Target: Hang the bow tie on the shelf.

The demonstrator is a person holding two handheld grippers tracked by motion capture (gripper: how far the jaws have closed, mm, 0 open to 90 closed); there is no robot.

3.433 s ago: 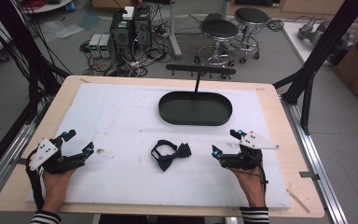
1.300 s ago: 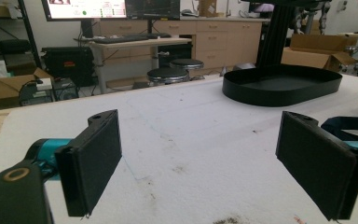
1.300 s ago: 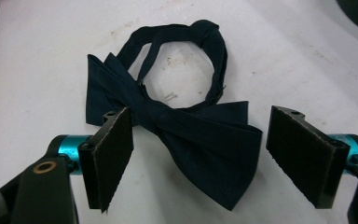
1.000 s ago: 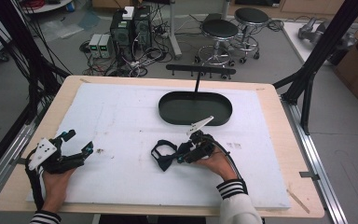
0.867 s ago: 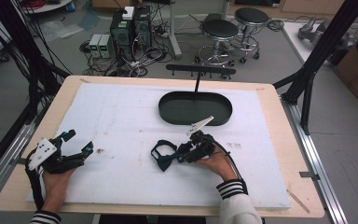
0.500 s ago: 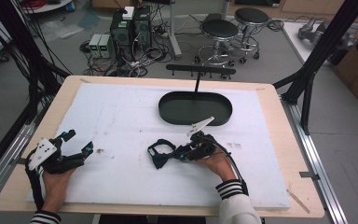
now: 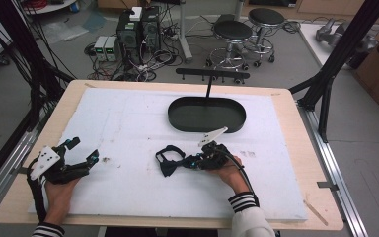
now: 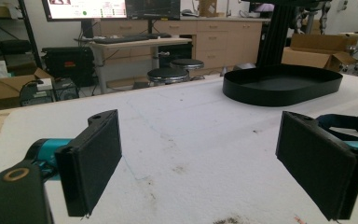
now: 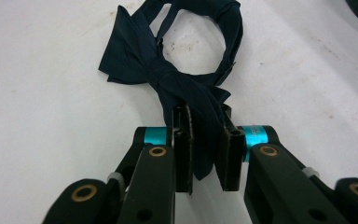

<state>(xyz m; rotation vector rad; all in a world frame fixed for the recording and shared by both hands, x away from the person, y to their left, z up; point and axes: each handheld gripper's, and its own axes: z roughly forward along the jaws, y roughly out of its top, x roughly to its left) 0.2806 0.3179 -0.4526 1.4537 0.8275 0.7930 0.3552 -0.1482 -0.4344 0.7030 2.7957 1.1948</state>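
My right gripper (image 9: 204,154) has its jaws pinched on one wing of the dark bow tie (image 9: 177,70). In the right gripper view the cloth runs down between the pads, and the neck strap loops round toward the top of the frame. From the high view the bow tie (image 7: 170,160) lies on the white foam mat (image 7: 128,123) just left of centre, right gripper (image 7: 197,161) touching it from the right. My left gripper (image 7: 81,150) rests at lower left, jaws wide apart with just bare mat between them. The black oval tray (image 7: 206,114) sits above centre, and as far as I can see nothing's in it. The left gripper view catches its wall (image 8: 279,86) side-on at upper right, plus a strap bit at the right edge.
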